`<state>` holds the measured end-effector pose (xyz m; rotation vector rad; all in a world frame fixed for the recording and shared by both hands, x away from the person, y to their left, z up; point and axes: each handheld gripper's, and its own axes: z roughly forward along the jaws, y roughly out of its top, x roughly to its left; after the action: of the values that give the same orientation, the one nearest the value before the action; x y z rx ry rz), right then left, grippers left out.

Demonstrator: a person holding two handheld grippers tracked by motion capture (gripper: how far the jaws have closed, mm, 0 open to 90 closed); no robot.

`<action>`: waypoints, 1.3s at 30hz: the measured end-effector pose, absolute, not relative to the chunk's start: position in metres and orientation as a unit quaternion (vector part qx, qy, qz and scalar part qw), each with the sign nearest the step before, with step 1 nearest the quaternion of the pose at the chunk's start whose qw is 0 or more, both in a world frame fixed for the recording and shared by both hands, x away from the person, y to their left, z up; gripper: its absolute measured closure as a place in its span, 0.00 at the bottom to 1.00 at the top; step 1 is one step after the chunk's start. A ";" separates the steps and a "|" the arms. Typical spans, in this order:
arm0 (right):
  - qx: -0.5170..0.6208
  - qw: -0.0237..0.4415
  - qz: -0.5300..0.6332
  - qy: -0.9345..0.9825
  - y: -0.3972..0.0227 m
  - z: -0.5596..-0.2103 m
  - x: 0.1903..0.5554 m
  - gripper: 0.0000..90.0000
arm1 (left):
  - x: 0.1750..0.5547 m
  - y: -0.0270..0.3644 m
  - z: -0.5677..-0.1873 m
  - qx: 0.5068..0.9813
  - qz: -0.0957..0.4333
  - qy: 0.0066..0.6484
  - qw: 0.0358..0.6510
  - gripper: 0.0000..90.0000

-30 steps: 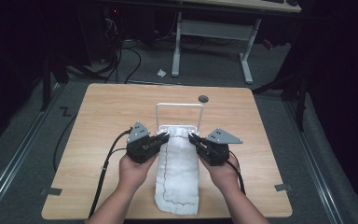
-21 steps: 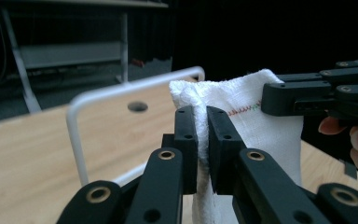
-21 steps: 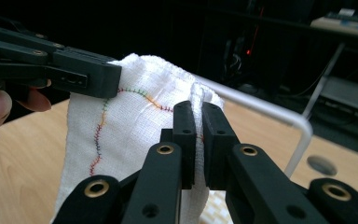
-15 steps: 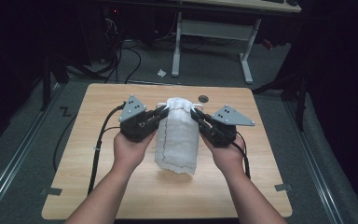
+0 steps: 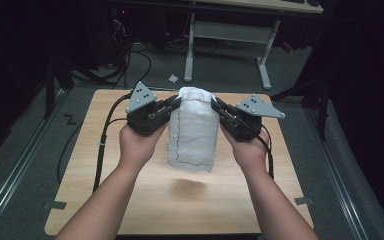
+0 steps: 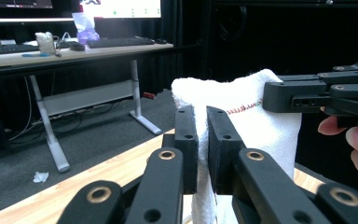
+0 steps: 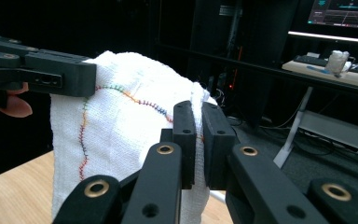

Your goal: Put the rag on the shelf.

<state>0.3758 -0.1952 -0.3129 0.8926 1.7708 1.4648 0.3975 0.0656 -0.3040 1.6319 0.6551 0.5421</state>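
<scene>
The left gripper (image 5: 174, 104) and right gripper (image 5: 218, 106) each pinched a top corner of the white towel (image 5: 192, 130), hanging clear above the bench (image 5: 130, 210).

Room: dim, dark walls | Floor (image 5: 40, 165): grey carpet, cables (image 5: 130, 60) trailing, a scrap of paper (image 5: 173, 78) near a desk leg | Table (image 5: 130, 210): light wood, lit from above | Desk (image 6: 74, 51): white legs, keyboards (image 6: 121, 42) on top | Monitors (image 6: 121, 7): glowing behind
</scene>
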 end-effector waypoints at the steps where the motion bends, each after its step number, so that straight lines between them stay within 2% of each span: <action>1: 0.345 0.332 0.561 0.675 -0.196 -0.311 0.378 0.95 | 0.399 0.066 -0.303 0.707 0.236 0.283 0.604 0.93; 15: 0.360 0.337 0.559 0.666 -0.196 -0.297 0.415 0.95 | 0.440 0.064 -0.293 0.712 0.260 0.290 0.584 0.93; 20: 0.369 0.325 0.559 0.667 -0.192 -0.296 0.440 0.95 | 0.458 0.068 -0.294 0.707 0.258 0.303 0.585 0.93; 28: 0.377 0.326 0.546 0.674 -0.189 -0.296 0.460 0.95 | 0.477 0.067 -0.299 0.708 0.249 0.319 0.579 0.93; 39: 0.393 0.293 0.555 0.672 -0.203 -0.300 0.489 0.95 | 0.508 0.055 -0.299 0.712 0.258 0.328 0.564 0.93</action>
<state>0.4888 -0.2028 -0.2998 1.0464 1.7896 1.4784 0.5080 0.0550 -0.2989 1.6760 0.7706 0.6080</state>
